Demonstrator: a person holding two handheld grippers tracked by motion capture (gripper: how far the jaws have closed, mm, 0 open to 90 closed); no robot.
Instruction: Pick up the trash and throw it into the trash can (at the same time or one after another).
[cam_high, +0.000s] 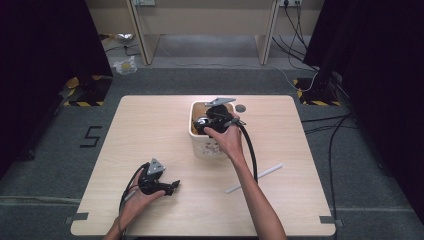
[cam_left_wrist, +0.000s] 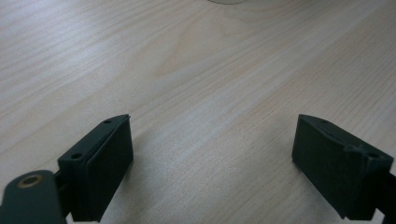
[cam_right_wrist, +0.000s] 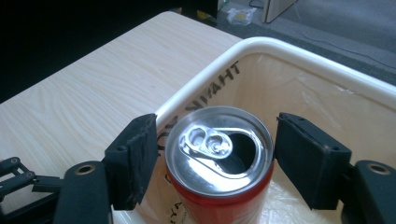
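Right claw (cam_right_wrist: 215, 158) open around can (cam_right_wrist: 219, 163), bin (cam_right_wrist: 299, 51)

On the inner wall of the cream bin (cam_right_wrist: 299, 60) we read black capitals "THANKS", seen in reverse; more letters below stayed unreadable. A black "5" (cam_high: 91, 136) marked the floor at left.
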